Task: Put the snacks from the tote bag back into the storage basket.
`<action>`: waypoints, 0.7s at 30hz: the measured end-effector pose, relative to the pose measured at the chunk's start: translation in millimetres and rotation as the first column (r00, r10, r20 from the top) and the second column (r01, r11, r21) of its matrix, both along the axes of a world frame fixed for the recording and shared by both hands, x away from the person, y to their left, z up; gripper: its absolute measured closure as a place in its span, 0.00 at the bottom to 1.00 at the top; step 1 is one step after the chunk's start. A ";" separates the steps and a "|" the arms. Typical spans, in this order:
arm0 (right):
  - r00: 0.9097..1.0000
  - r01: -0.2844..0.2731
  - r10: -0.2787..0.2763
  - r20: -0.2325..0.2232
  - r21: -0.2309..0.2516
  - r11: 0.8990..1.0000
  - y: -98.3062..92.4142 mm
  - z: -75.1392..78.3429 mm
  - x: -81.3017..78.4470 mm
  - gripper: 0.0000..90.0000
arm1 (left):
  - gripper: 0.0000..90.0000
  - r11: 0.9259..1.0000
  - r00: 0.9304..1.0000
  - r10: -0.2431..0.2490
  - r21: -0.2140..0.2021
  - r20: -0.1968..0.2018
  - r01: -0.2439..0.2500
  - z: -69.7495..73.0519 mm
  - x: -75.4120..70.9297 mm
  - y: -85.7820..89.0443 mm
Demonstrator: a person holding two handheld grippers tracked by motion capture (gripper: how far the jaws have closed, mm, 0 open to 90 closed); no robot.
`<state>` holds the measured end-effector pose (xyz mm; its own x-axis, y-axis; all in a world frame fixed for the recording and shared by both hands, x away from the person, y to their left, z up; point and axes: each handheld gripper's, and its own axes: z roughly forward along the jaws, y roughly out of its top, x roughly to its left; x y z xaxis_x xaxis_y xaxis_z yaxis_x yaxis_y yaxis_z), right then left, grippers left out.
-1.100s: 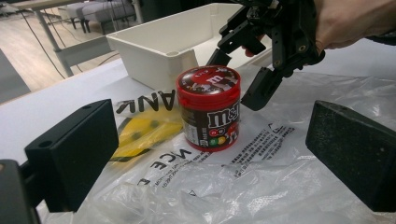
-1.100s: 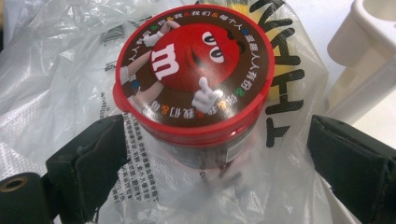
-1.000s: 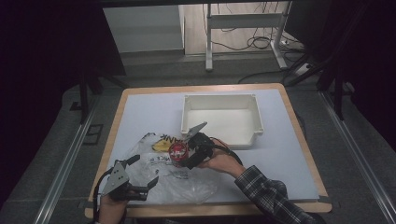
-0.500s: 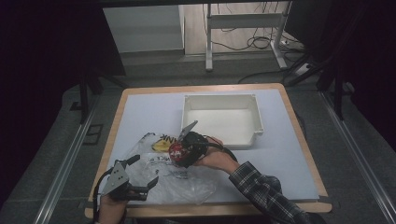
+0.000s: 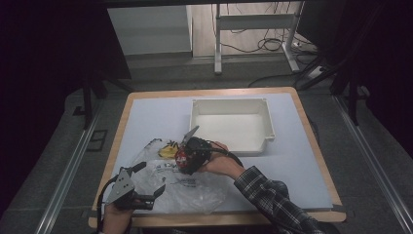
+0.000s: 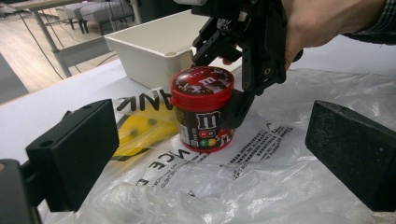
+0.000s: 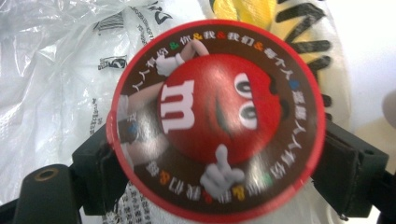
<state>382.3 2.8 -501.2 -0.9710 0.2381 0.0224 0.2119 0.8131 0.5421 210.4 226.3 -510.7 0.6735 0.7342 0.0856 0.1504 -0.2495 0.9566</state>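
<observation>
Right gripper now has its jaws on either side of the candy tub, one jaw against each side of the body just under the red lid, as the right gripper view shows. Its jaws have just been closing, and the tub sits between them; the pads appear to press on it, so the grip looks made. Compared with a second ago, the right hand has moved a little toward the yellow-printed bag end and the jaws have narrowed onto the tub. In my judgement, this means the grasp step is finishing and a lift can follow.

Candy tub location: upright directly below the right gripper, standing on the clear plastic bag, which lies flat on the desk. A yellow packet lies just beside the tub, on the side away from the hand. The white bin stands beyond the right gripper, near but apart.

Pose: the right hand holds the gripper from behind, pointing it steeply downward over the tub, with the sleeve trailing toward the near desk edge.

Left gripper rests on the near edge of the bag, jaws apart with nothing between them, aimed toward the tub.
</observation>
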 end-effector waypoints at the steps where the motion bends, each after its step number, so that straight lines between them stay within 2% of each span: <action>1: 1.000 -0.001 0.001 -0.004 0.001 1.000 2.6 -0.8 0.2 0.18 | 0.03 1.000 1.000 0.000 0.001 0.000 0.000 0.0 0.0 0.0; 11: 1.000 -0.005 0.006 0.012 -0.018 1.000 9.2 -2.5 -0.7 0.18 | 0.03 1.000 1.000 -0.003 0.002 0.001 0.003 0.1 -0.1 -0.2; 13: 1.000 -0.013 0.013 0.016 -0.025 1.000 9.8 -4.3 -1.7 0.26 | 0.03 1.000 1.000 -0.003 0.002 0.001 0.003 0.2 -0.1 -0.3; 15: 1.000 -0.014 0.014 0.026 -0.029 0.999 10.0 -5.0 -2.5 0.27 | 0.03 1.000 1.000 -0.004 0.002 0.001 0.004 0.2 -0.1 -0.4; 16: 0.999 -0.019 0.020 0.048 -0.036 0.999 10.3 -5.2 -3.8 0.28 | 0.03 1.000 1.000 -0.004 0.002 0.001 0.004 0.2 -0.1 -0.4; 21: 0.998 -0.018 0.020 0.057 -0.043 0.999 10.3 -4.5 -4.6 0.29 | 0.03 1.000 1.000 -0.005 0.003 0.001 0.005 0.2 -0.2 -0.4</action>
<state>377.7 13.0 -505.7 -0.9747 0.2194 -0.0432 0.1659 0.8392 0.5179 210.3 225.9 -510.5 0.6771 0.7306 0.0886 0.1479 -0.2530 0.9561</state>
